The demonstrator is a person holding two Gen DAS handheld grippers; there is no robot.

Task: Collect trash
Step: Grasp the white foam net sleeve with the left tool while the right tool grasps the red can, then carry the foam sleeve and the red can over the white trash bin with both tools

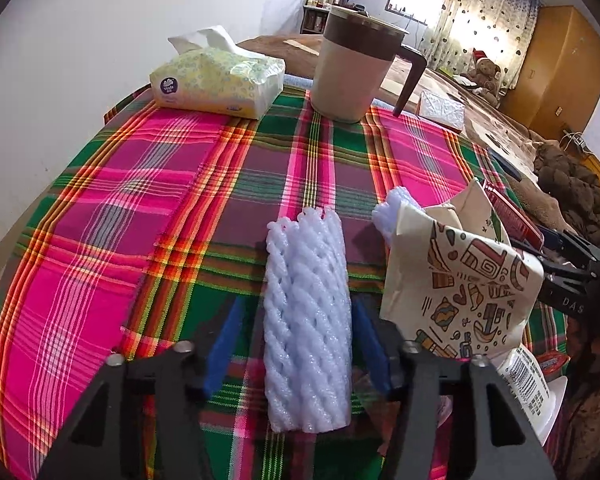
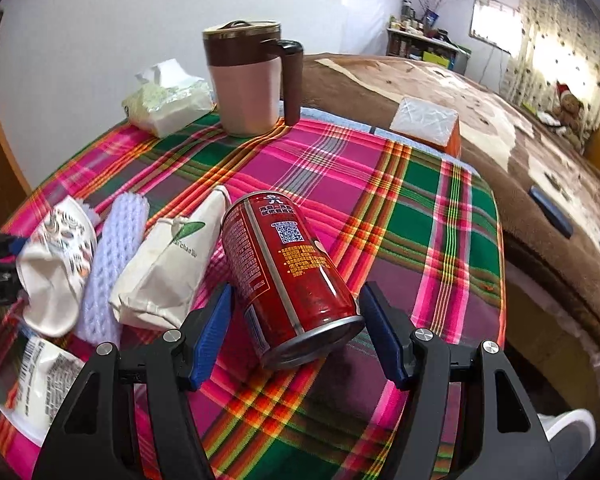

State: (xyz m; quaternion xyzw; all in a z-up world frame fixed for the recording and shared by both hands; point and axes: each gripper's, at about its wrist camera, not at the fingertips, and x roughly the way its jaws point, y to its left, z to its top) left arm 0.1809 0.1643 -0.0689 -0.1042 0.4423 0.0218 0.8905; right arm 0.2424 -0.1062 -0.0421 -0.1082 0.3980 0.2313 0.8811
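Note:
A white foam net sleeve (image 1: pixel 306 320) lies lengthwise on the plaid tablecloth (image 1: pixel 100 240), between the blue pads of my left gripper (image 1: pixel 298 340). The right pad is at its edge and a small gap shows at the left pad, so the jaws are open. My right gripper (image 2: pixel 296 332) is shut on a red drink can (image 2: pixel 288 272), held tilted above the cloth. Between the two grippers lie a crumpled patterned paper cup (image 1: pixel 460 292), a second foam net (image 2: pixel 112 264) and a beige paper bag (image 2: pixel 168 264).
A brown-and-cream lidded mug (image 1: pixel 356 68) and a soft tissue pack (image 1: pixel 216 80) stand at the table's far side. A white wrapper with a barcode (image 2: pixel 40 384) lies near the front. A bed with a brown blanket (image 2: pixel 500 140) runs along the right, holding a tissue box (image 2: pixel 428 124).

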